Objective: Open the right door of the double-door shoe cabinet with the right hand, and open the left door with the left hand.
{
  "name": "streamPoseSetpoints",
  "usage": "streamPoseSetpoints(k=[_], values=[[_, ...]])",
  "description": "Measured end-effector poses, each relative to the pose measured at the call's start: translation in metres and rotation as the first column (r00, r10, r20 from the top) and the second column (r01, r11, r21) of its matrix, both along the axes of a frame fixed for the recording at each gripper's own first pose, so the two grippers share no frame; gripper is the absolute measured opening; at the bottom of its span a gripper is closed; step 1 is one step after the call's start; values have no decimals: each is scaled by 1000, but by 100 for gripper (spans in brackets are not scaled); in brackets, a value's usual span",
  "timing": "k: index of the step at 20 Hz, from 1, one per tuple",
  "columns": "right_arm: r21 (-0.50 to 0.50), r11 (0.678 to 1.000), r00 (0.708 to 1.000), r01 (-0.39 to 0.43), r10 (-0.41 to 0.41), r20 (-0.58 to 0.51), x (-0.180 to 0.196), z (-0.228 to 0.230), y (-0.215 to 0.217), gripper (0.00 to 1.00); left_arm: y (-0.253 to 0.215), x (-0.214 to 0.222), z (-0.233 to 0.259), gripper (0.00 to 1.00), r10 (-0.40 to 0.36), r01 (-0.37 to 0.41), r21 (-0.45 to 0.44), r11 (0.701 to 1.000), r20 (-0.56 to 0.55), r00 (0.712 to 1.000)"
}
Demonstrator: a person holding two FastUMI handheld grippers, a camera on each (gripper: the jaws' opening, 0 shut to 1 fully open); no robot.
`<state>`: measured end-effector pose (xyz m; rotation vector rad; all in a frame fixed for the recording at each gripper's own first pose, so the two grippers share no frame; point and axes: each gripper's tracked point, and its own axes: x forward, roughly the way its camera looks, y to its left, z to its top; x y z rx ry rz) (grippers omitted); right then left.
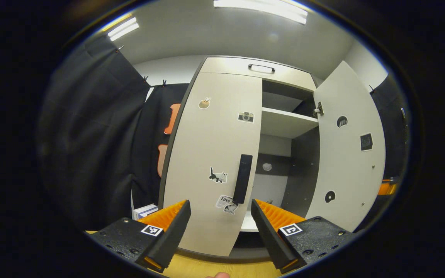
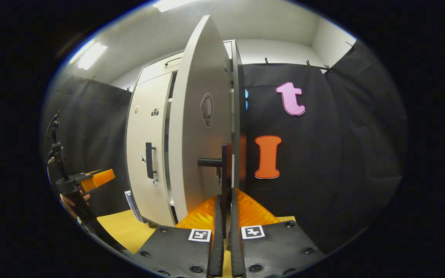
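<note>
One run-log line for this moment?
right door: open | right gripper: shut on its handle | left door: closed | left gripper: open before handle

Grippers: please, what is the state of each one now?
Left gripper: jaws open, holding nothing, facing the left door handle.
Right gripper: jaws closed on the right door handle.
</note>
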<state>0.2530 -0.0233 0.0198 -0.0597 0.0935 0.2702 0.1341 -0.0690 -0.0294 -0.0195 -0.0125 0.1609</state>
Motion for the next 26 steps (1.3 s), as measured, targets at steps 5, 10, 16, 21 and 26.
streamPoseSetpoints(k=[5,10,16,21,26], values=[[28,997,998,67,-67,1,-40,2,-21,15,4,67,16,94,-71,72,10,997,-12,997],[2,986,983,164,-164,85,-77,22,-38,15,-10,117,1,92,-122,129,114,985,-63,991],[-2,980,976,200,-199,91,-101,23,-35,70,-19,152,-36,92,-144,159,89,983,-154,977],[8,968,968,249,-249,43,-112,3,-37,99,-15,171,-35,92,-111,132,133,982,-157,981],[34,962,962,271,-272,35,-124,-2,-38,98,-22,173,-39,83,-121,151,153,977,-191,974]])
